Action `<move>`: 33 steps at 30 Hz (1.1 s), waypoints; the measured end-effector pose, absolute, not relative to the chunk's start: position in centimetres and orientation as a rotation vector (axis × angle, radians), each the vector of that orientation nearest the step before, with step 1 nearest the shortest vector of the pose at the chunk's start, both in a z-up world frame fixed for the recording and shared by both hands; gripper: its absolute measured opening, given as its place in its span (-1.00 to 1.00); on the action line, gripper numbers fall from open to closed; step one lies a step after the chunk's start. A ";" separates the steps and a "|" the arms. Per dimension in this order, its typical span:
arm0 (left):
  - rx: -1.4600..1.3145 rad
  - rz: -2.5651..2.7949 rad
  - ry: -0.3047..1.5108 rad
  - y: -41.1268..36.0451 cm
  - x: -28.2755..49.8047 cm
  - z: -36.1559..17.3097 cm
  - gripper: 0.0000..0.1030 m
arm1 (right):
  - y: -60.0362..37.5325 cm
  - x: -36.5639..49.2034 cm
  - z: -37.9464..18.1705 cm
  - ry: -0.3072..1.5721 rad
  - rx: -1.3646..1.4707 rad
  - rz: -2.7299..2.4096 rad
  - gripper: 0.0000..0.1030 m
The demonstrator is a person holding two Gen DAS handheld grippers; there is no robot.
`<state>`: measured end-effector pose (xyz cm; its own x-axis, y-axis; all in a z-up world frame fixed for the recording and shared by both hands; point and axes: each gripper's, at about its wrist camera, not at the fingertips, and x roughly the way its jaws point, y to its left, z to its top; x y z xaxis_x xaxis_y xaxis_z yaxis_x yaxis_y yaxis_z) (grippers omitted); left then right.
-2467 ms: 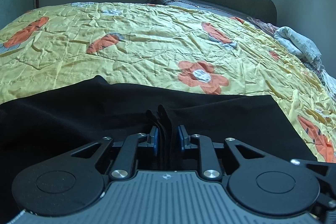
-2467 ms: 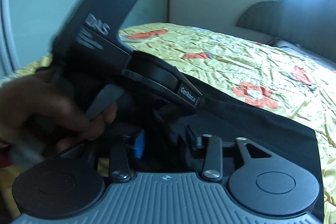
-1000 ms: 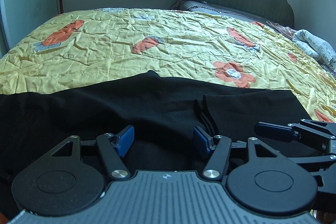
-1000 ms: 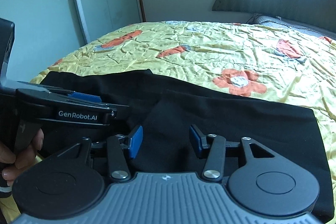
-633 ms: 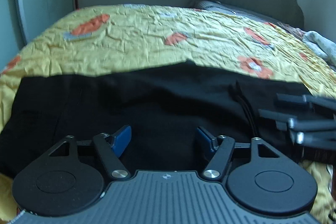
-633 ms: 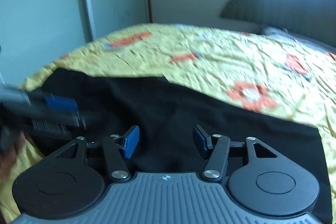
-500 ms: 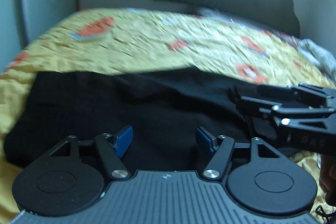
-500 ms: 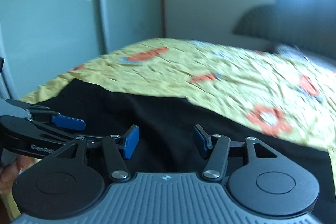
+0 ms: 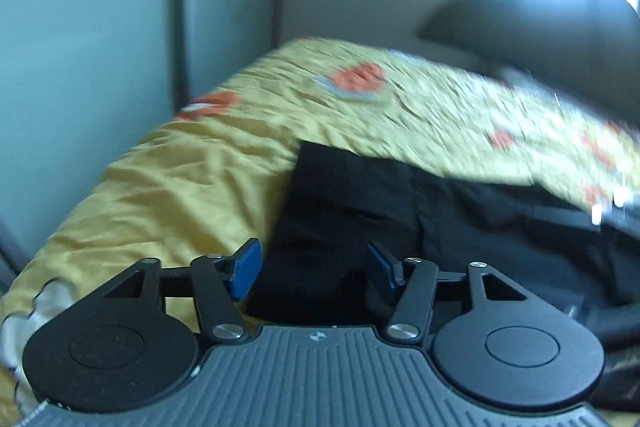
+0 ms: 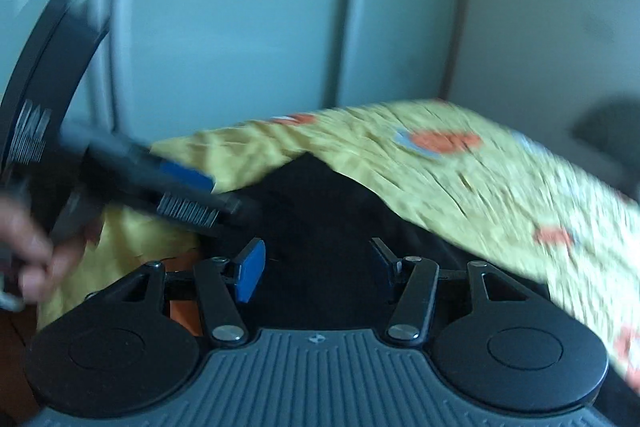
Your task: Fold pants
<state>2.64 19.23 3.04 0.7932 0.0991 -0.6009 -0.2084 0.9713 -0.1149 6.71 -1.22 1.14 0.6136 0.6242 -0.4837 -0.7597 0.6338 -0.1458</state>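
Black pants [image 9: 360, 195] lie flat across a yellow flowered bedspread [image 9: 192, 179], their left end near the bed's corner. My left gripper [image 9: 314, 267] hovers over that end. Its jaws are closing and the blue pads [image 9: 246, 269] do not press on the cloth. In the right wrist view, my right gripper [image 10: 318, 267] stands open just above the pants [image 10: 320, 195], holding nothing. The left gripper [image 10: 216, 193] shows there at the left, held by a hand [image 10: 28, 247]. A blurred part of the right gripper [image 9: 616, 211] sits at the left view's right edge.
Pale sliding wardrobe doors [image 10: 240, 27] stand close behind the bed's left side. The bedspread [image 10: 480, 179] drops off at the corner toward the floor. A dark headboard [image 9: 520, 23] and a bright window lie far right. Both views are motion-blurred.
The left gripper let go of a fold of the pants and opened. Both grippers then swept left along the pants to their left end by the wardrobe.
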 end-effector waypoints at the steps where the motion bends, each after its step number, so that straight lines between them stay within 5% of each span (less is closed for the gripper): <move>1: -0.235 0.181 0.633 20.4 2.3 3.3 0.22 | -0.1 5.9 0.9 0.381 -0.419 0.824 0.06; 6: -0.567 0.096 0.668 24.6 1.0 4.2 0.22 | 4.5 3.5 -0.7 0.288 -0.637 0.853 0.04; 12: -0.817 -0.049 0.728 25.6 0.6 3.6 0.24 | 6.8 3.4 -2.5 0.262 -0.774 0.804 -0.21; 17: -0.998 -0.118 0.787 25.9 1.4 1.5 0.27 | 7.1 2.7 -2.7 0.242 -0.792 0.805 -0.67; 24: -1.189 -0.127 0.763 26.9 2.3 -1.3 0.19 | 6.1 3.3 -1.7 0.284 -0.665 0.821 -0.70; 29: -1.220 -0.101 0.736 27.2 2.4 -2.1 -0.82 | 6.4 3.5 -2.0 0.322 -0.664 0.859 -0.70; 33: -1.169 -0.064 0.711 27.2 1.2 -2.0 -0.86 | 6.2 3.6 -2.0 0.357 -0.627 0.896 -0.73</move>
<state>1.22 27.21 -1.99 0.7824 -0.4008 -0.4768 -0.3089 0.4150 -0.8558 3.55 6.24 -2.00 0.5838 0.6109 -0.5348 -0.8113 0.4651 -0.3542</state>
